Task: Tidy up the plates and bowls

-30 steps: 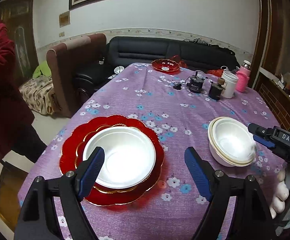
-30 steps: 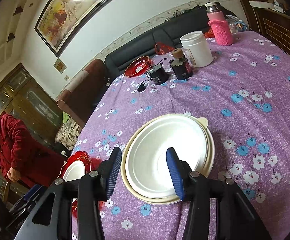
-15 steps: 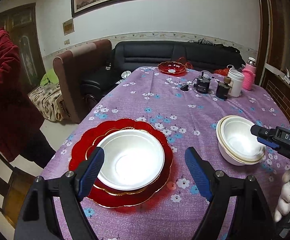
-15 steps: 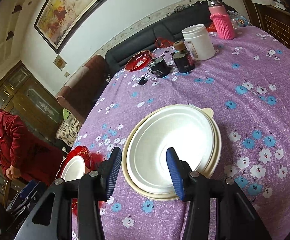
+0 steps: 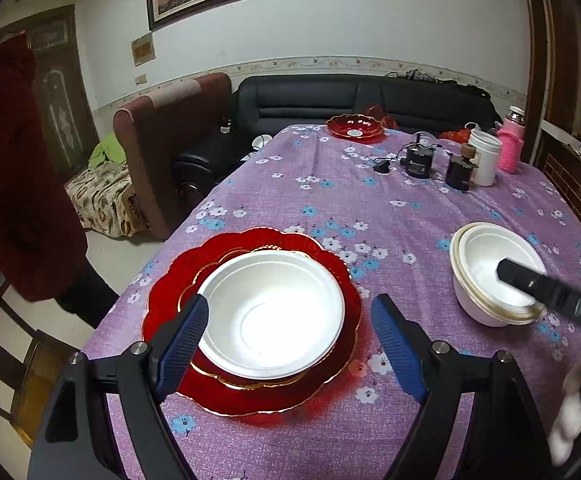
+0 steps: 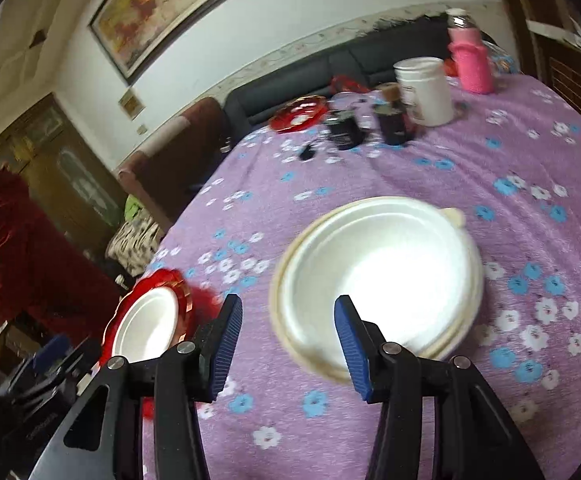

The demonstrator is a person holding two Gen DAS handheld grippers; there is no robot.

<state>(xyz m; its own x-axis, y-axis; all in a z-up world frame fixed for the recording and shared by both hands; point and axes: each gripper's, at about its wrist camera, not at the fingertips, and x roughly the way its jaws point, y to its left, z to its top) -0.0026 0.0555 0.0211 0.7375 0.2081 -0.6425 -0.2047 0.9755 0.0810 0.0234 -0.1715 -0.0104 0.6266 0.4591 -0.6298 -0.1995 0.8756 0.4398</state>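
A white bowl [image 5: 270,316] sits on a stack of red gold-rimmed plates [image 5: 246,394] near the table's front left. My left gripper [image 5: 290,344] is open and empty, its fingers either side of that bowl's near rim, above it. White bowls nested in a cream one [image 5: 490,280] stand to the right; the stack shows large in the right wrist view [image 6: 378,276]. My right gripper [image 6: 286,340] is open and empty over the stack's near left rim. The red plates and white bowl also show at lower left in the right wrist view [image 6: 146,320].
A purple flowered tablecloth [image 5: 330,200] covers the table. At the far end stand a small red dish [image 5: 354,126], two dark jars [image 5: 418,160], a white canister [image 5: 484,156] and a pink bottle [image 5: 510,144]. A person in red [image 5: 14,168] stands at the left edge.
My left gripper has pulled back and risen a little. My right gripper has moved forward over the nested bowls; its view is blurred by motion and its arm now crosses the bowls in the left view.
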